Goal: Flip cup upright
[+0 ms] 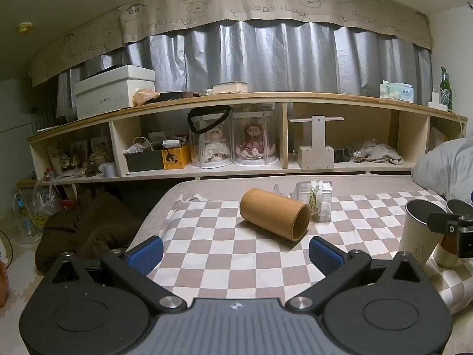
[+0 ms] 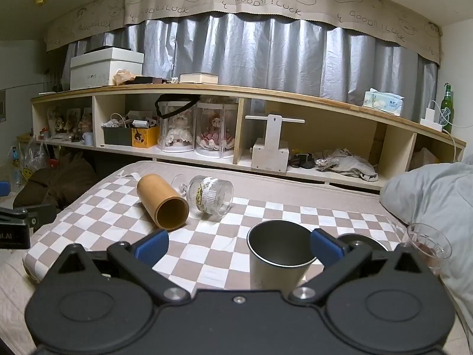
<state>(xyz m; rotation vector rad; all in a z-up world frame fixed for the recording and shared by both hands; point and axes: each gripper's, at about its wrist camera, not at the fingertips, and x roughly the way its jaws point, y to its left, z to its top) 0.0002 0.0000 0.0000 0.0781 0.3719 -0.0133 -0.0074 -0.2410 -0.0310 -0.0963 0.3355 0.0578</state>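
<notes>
A tan bamboo cup (image 1: 273,214) lies on its side on the checkered cloth (image 1: 212,236), mouth toward me; it also shows in the right wrist view (image 2: 164,202). A clear glass cup (image 1: 316,201) with a printed label lies on its side just behind it, also in the right wrist view (image 2: 211,195). My left gripper (image 1: 235,250) is open and empty, a short way in front of the bamboo cup. My right gripper (image 2: 239,245) is open; an upright white metal cup (image 2: 276,254) stands between its fingers, close to the right pad (image 2: 325,247).
A second metal cup (image 2: 362,241) and a clear glass (image 2: 428,241) stand upright at the right. A grey pillow (image 2: 428,192) lies at the right. A long wooden shelf (image 2: 207,88) runs behind the bed. The right gripper's body (image 1: 455,230) shows in the left wrist view.
</notes>
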